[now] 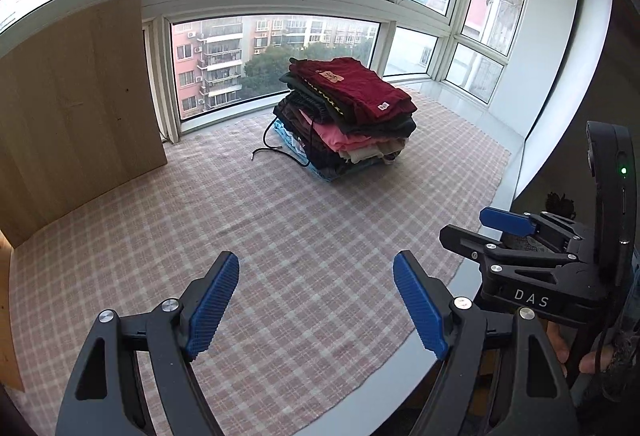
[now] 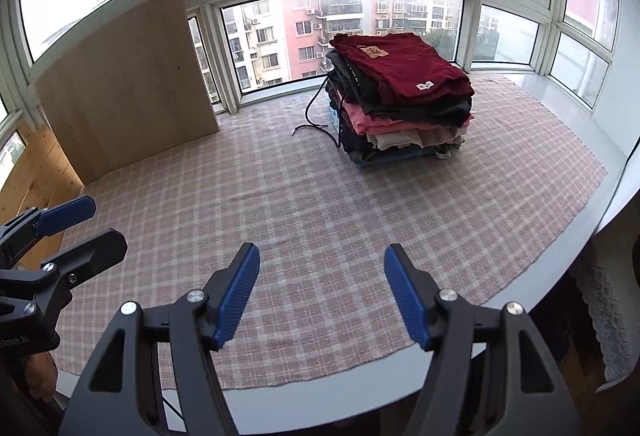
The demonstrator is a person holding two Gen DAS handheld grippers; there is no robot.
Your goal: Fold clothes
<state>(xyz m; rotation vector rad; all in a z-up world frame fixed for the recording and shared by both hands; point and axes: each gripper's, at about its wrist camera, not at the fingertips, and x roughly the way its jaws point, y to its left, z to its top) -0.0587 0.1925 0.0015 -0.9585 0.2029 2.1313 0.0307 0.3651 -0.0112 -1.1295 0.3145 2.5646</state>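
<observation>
One stack of folded clothes (image 1: 346, 115) sits toward the far right corner of the desk (image 1: 472, 280), on a pink checked cloth (image 1: 240, 228), a maroon garment (image 2: 404, 71) on top and a dark drawstring (image 1: 276, 147) trailing out left. Both the left gripper (image 1: 316, 300) and right gripper (image 2: 322, 292) hover released and empty above the near edge. Seemingly between garments; next calls for fetching an unfolded piece. "DAS" is legible on the right gripper's body.

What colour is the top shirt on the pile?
Dark red, with small light patches. The top shirt shows best in the right wrist view.
</observation>
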